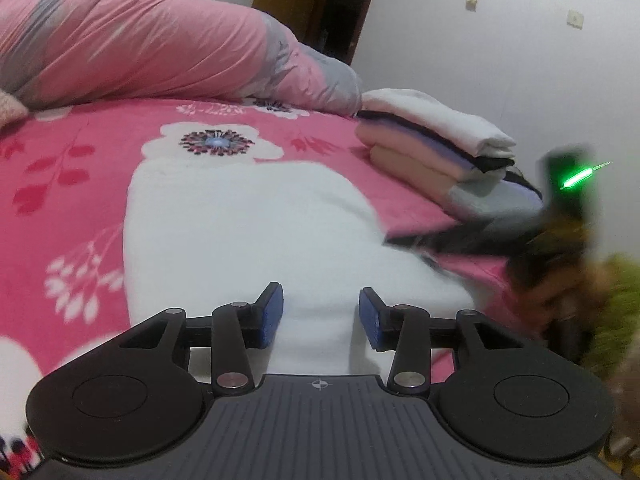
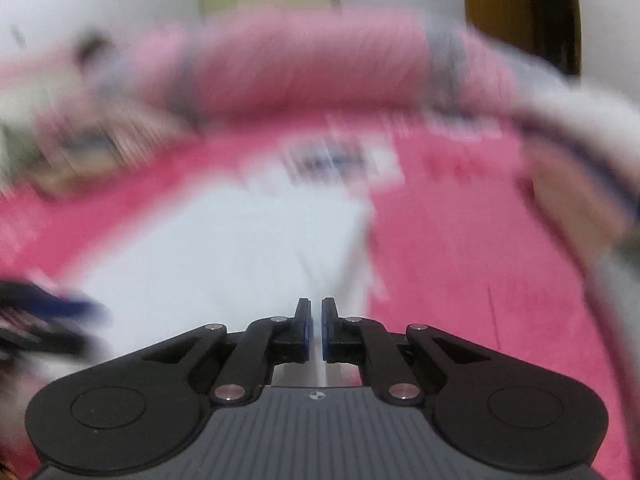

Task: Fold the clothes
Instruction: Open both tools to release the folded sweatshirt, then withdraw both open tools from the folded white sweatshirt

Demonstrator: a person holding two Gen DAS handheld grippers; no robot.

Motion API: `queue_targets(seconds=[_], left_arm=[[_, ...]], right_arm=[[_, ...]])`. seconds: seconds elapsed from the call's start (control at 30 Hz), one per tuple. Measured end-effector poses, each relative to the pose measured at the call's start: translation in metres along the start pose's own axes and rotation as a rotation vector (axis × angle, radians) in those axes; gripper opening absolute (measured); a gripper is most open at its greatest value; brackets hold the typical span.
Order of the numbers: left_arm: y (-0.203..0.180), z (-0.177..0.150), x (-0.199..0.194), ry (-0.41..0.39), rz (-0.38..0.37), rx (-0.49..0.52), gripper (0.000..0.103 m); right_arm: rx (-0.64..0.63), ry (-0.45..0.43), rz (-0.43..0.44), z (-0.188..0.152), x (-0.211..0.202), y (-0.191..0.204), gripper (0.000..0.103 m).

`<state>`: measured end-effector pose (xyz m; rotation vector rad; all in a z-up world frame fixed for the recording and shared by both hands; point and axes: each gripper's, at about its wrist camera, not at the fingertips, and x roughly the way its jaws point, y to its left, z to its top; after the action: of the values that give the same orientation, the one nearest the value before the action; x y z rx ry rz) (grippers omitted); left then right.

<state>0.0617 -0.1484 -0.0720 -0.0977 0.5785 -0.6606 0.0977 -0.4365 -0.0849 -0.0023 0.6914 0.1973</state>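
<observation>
On the bed (image 1: 100, 168), a white garment (image 1: 248, 232) lies flat for folding, left gripper (image 1: 321, 316) spread over its near edge, right gripper (image 2: 316, 328) pressed together beside it.

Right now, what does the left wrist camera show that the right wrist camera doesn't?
Only the left view shows a sharp stack of folded clothes near the wall, the flower print on the bedspread, and the left gripper with jaws apart over the white garment, not pressing it. Only the right view shows the right gripper, jaws shut, with a thin white strip running down between them; everything there is blurred. Both show the white garment, pink bedspread and rolled pink quilt.
</observation>
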Motion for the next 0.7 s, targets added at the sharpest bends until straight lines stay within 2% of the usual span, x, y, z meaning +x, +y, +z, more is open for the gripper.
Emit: queue_targets(seconds=[0.03, 0.1, 0.17, 0.23, 0.33, 0.4, 0.43, 0.5, 0.57, 0.7], left_arm=[[0.000, -0.002, -0.001, -0.002, -0.002, 0.005, 0.042], [0.000, -0.005, -0.006, -0.006, -0.008, 0.029, 0.042], [0.001, -0.006, -0.010, -0.009, -0.022, 0.041, 0.043], [0.002, -0.007, -0.011, -0.004, -0.031, 0.047, 0.044], [0.004, -0.010, -0.012, 0.005, -0.035, 0.044, 0.045], [0.004, -0.013, -0.012, 0.010, -0.043, 0.052, 0.047], [0.004, -0.015, -0.012, 0.009, -0.046, 0.062, 0.047], [0.005, -0.018, -0.012, 0.004, -0.054, 0.073, 0.047], [0.010, -0.018, -0.014, 0.003, -0.078, 0.058, 0.047], [0.018, -0.019, -0.017, 0.005, -0.121, 0.039, 0.047]], right_arm=[[0.043, 0.002, 0.020, 0.001, -0.002, -0.008, 0.002], [0.064, -0.007, -0.029, 0.020, -0.016, -0.011, 0.003], [0.042, -0.068, -0.029, 0.039, -0.026, -0.011, 0.003], [0.056, -0.103, 0.009, 0.061, -0.022, -0.012, 0.003], [0.011, -0.079, 0.076, 0.082, 0.014, -0.001, 0.003], [-0.015, 0.006, 0.029, 0.081, 0.056, -0.004, 0.000], [-0.024, 0.017, 0.013, 0.077, 0.073, -0.008, 0.000], [0.061, -0.017, -0.011, 0.080, 0.081, -0.023, 0.000], [0.136, -0.007, -0.064, 0.089, 0.078, -0.034, 0.001], [0.146, -0.054, 0.069, 0.097, 0.059, -0.034, 0.000]])
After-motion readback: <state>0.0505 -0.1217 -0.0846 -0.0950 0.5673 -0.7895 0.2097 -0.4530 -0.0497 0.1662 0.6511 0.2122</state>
